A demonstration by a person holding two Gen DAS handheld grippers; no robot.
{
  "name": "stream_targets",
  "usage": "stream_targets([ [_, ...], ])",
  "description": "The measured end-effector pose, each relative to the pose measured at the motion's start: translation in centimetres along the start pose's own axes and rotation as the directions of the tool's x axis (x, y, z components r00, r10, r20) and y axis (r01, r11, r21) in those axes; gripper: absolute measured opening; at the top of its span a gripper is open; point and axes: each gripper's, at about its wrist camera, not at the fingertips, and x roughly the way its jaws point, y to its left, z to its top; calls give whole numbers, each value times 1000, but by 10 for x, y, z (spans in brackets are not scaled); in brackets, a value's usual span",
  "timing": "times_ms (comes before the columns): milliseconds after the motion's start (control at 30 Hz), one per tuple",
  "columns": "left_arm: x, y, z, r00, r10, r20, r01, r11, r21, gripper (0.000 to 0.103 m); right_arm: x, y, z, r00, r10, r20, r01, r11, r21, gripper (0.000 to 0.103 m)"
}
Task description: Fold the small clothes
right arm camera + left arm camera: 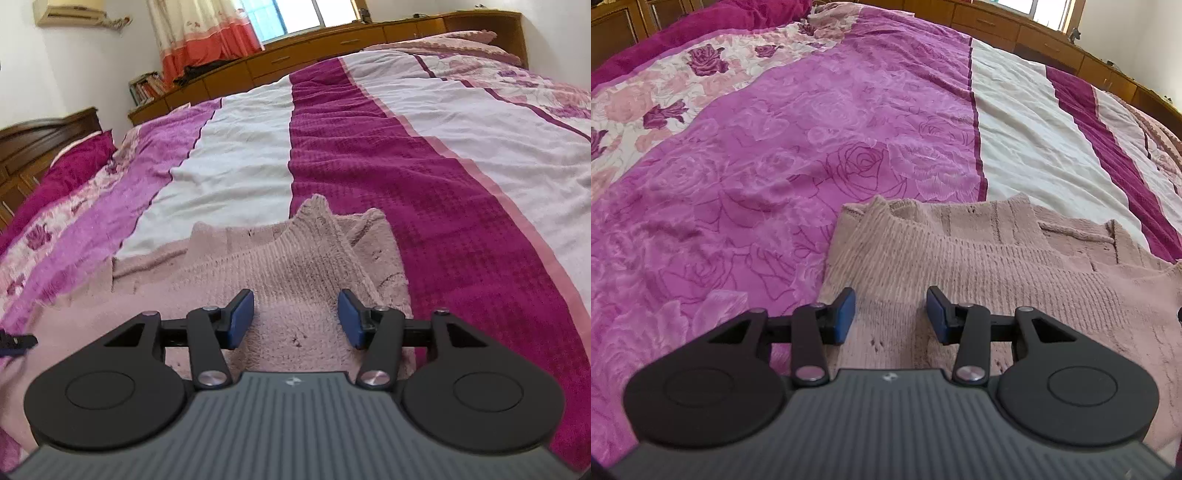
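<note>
Left wrist view: my left tongs (890,314) stood apart and empty above the pink knitted sweater (960,266), which lay folded on the bed's magenta floral cover (757,147). My right tongs (296,318) were also apart, empty, over the sweater.

Left claw (890,314) angled downward, jaws parted, nothing gripped — right claw (297,317) likewise, jaws parted.
</note>
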Motion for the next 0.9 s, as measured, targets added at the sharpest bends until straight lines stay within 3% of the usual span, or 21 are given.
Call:
stream_targets([
  [133,-10,-1,0,1000,13,-25,-13,1000,-5,45,-12,-1,1,1000,30,2,-30,999,35,73],
  [300,-25,-3,-6,999,12,-32,-13,1000,-16,45,-39,-1,-1,998,37,42,-40,997,63,81],
  [333,-28,-4,-8,999,23,-32,-23,1000,-16,46,-44,-1,-1,998,37,45,-40,997,65,81],
  [400,-33,-5,-11,999,45,-29,-46,999,-17,62,-55,-2,-2,998,34,52,-38,997,73,82],
  [467,-39,-7,-14,998,53,-20,-53,998,-19,67,-66,-3,-4,997,33,63,-38,996,82,82],
  [900,-78,-26,-41,998,44,-39,-44,999,-2,68,-101,-19,-20,998,10,56,-16,993,114,82],
])
